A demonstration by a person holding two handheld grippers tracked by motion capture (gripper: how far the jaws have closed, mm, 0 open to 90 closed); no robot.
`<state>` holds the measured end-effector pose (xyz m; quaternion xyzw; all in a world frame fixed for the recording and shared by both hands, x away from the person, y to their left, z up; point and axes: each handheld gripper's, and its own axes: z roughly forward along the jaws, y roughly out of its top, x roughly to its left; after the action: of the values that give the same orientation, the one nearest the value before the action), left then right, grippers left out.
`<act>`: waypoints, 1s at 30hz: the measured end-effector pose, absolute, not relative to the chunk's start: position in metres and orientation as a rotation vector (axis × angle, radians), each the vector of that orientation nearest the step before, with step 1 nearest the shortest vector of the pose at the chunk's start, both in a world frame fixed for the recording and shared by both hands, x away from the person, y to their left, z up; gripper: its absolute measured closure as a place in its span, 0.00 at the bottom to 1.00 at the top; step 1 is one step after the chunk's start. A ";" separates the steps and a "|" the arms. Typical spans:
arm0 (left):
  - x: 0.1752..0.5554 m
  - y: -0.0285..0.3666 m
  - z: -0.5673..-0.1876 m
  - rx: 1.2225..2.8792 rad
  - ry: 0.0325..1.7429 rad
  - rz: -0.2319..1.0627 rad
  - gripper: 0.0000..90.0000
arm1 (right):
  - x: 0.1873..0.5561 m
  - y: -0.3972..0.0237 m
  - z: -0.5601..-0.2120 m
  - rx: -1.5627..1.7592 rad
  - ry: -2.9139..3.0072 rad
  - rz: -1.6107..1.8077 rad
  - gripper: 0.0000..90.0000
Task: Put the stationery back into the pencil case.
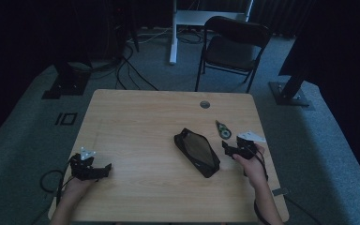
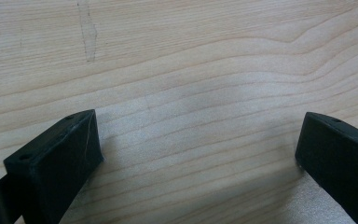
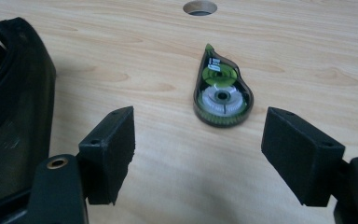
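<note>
The left tool (image 1: 107, 169) rests low over bare wood at the near left of the bench (image 1: 136, 122), jaws spread wide with nothing between them. The right tool (image 3: 198, 140) is spread too, pinching nothing. Just beyond it lies the green correction-tape dispenser (image 3: 221, 91), flat, with the black mesh pouch (image 3: 9, 116) alongside and a cable hole (image 3: 200, 7) farther back.

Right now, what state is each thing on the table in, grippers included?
Correction tape dispenser: lying flat on the table, untouched, just ahead of the right gripper.
Black mesh pouch: lying flat mid-table; whether it is zipped cannot be told.
Right gripper: fingers open, nothing between them.
Left gripper: fingers open over bare wood, holding nothing.
Folding chair: unfolded, standing beyond the table.
</note>
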<state>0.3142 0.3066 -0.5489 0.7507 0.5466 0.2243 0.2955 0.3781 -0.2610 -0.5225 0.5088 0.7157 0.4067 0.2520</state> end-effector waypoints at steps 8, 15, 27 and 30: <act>0.314 0.306 -0.549 1.994 1.462 0.598 0.00 | 0.404 -0.254 -0.526 1.393 1.966 1.073 0.25; 0.314 0.306 -0.549 1.994 1.462 0.598 0.00 | 0.426 -0.254 -0.530 1.401 1.971 1.052 0.25; 0.314 0.306 -0.549 1.994 1.462 0.598 0.00 | 0.459 -0.252 -0.540 1.431 1.979 1.018 0.26; 0.314 0.306 -0.549 1.994 1.462 0.598 0.00 | 0.466 -0.252 -0.542 1.440 1.989 0.999 0.27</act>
<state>0.3137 0.3062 -0.5488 0.7492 0.5492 0.2246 0.2944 0.4659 -0.2517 -0.5425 0.5270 0.7278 0.3655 0.2428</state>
